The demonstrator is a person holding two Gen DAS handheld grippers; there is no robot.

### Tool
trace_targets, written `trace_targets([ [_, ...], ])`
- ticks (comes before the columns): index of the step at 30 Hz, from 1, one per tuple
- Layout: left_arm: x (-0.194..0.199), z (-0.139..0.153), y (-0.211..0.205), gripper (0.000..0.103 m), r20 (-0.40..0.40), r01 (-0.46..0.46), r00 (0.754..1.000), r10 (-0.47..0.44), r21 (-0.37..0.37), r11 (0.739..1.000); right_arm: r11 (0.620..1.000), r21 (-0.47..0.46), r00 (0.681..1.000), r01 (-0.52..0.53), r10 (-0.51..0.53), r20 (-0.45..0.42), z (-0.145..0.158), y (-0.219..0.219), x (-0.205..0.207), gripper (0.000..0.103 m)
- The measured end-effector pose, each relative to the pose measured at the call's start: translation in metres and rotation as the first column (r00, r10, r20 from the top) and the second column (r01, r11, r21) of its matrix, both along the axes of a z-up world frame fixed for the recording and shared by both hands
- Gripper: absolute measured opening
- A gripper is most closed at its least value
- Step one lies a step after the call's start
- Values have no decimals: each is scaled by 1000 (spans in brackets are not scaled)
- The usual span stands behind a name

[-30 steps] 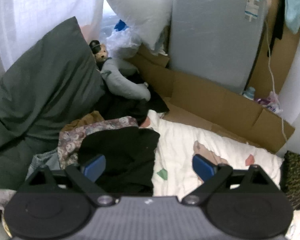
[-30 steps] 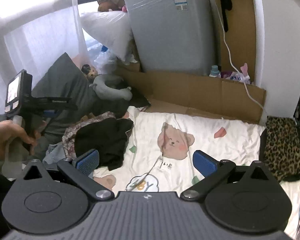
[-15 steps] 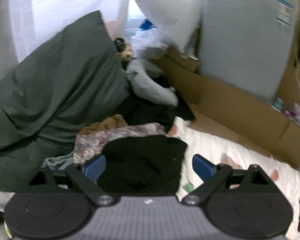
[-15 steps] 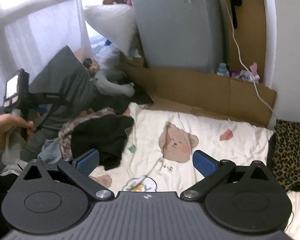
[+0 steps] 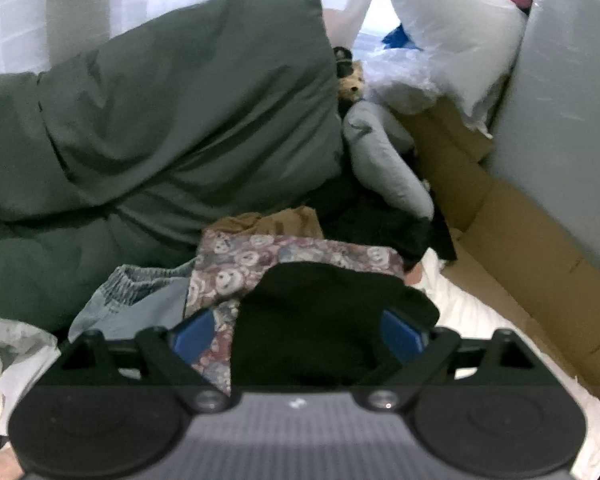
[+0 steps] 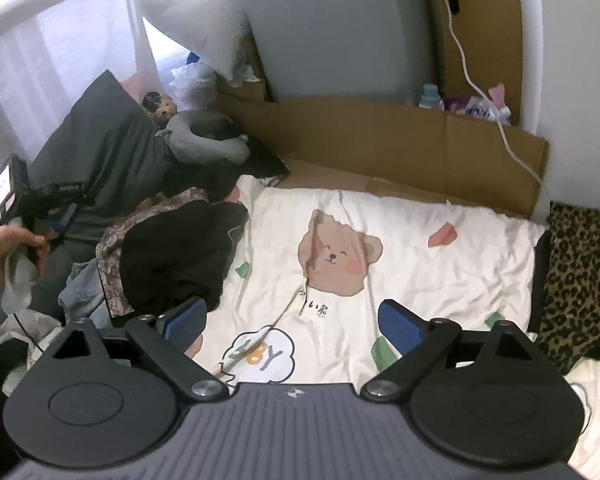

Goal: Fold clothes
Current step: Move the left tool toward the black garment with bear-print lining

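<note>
My left gripper (image 5: 296,334) has dropped closer to the heap of clothes since a second ago, and the crumpled black garment (image 5: 324,320) now fills the space between its blue pads (image 5: 192,334). Its jaws stand wide and are closing, though the pads do not yet press on the cloth. My right gripper (image 6: 290,322) hangs over the white bear-print bedsheet (image 6: 400,240), its jaws wide too and closing, with nothing but the sheet showing between them. The black garment lies at the left edge of the bed on top of a floral patterned cloth (image 5: 268,256) and grey-blue jeans (image 5: 140,292). A big dark green pillow (image 5: 160,132) leans behind the pile, with a grey neck pillow (image 6: 204,140) beside it. A leopard-print cushion (image 6: 580,272) sits at the bed's right edge. Brown cardboard (image 6: 380,144) lines the far edge
</note>
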State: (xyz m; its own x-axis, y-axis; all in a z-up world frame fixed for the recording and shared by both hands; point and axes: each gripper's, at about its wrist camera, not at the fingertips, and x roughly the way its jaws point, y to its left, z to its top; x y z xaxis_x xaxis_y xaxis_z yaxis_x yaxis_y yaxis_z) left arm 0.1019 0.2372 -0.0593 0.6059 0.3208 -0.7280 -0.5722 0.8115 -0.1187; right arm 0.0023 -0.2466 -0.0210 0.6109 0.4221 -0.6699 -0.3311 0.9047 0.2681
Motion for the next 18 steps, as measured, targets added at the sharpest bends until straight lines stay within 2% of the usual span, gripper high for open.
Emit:
trace_targets([
  [7, 7, -21, 17, 92, -36, -42, 998, 42, 4, 999, 999, 38, 999, -22, 20, 50, -11, -17, 1, 94],
  [12, 5, -45, 46, 82, -57, -123, 991, 122, 0, 992, 999, 40, 998, -18, 15, 62, -28, -24, 6, 95],
  [15, 3, -59, 58, 80, -54, -127, 990, 130, 47, 991, 998, 55, 998, -22, 18, 59, -41, -24, 13, 95],
  [18, 0, -75, 72, 80, -53, -148, 987, 150, 34, 988, 997, 64, 998, -39, 36, 43, -58, -19, 18, 94],
])
